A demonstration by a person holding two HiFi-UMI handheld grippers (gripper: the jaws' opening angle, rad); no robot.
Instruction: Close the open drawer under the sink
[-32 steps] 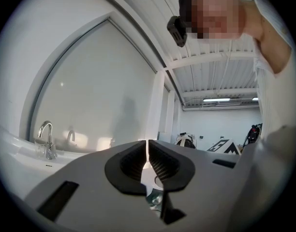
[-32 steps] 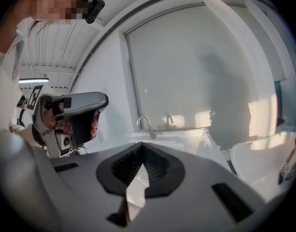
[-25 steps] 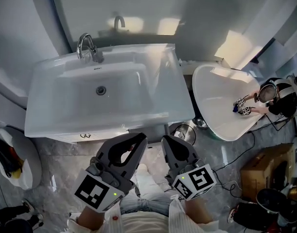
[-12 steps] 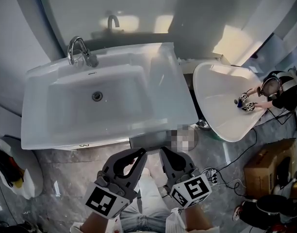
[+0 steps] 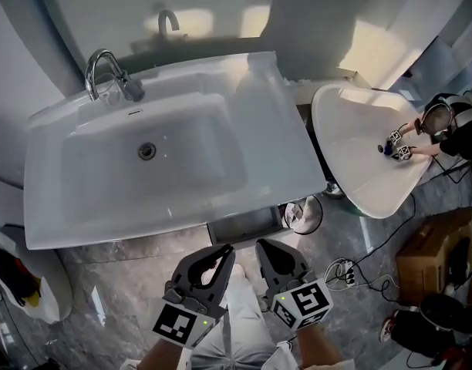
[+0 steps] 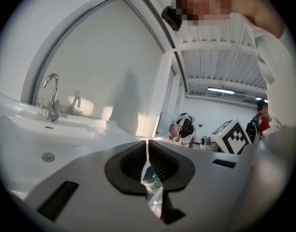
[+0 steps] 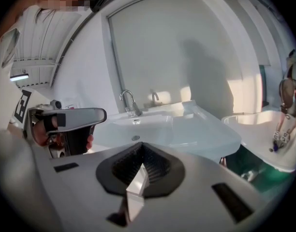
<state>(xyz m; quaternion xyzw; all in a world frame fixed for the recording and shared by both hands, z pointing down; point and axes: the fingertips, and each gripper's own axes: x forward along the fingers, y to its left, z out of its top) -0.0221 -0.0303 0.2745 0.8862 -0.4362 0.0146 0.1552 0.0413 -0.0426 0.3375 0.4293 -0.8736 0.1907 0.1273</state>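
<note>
Drawer point(image 5: 244, 226) juts from under the sink point(image 5: 286, 156) just ahead of our left gripper point(image 5: 220, 254) and right gripper point(image 5: 265, 251), both pinched together and empty, likely so blunt tips can push it.

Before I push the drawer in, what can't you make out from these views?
- Drawer, head view: the sink rim covers all but a front strip; handle and contents hidden.
- Both gripper views: the shut left tongs and right tongs fill the lower frame, so no drawer shows.
- Round container beside it: contents too small to tell.
</note>
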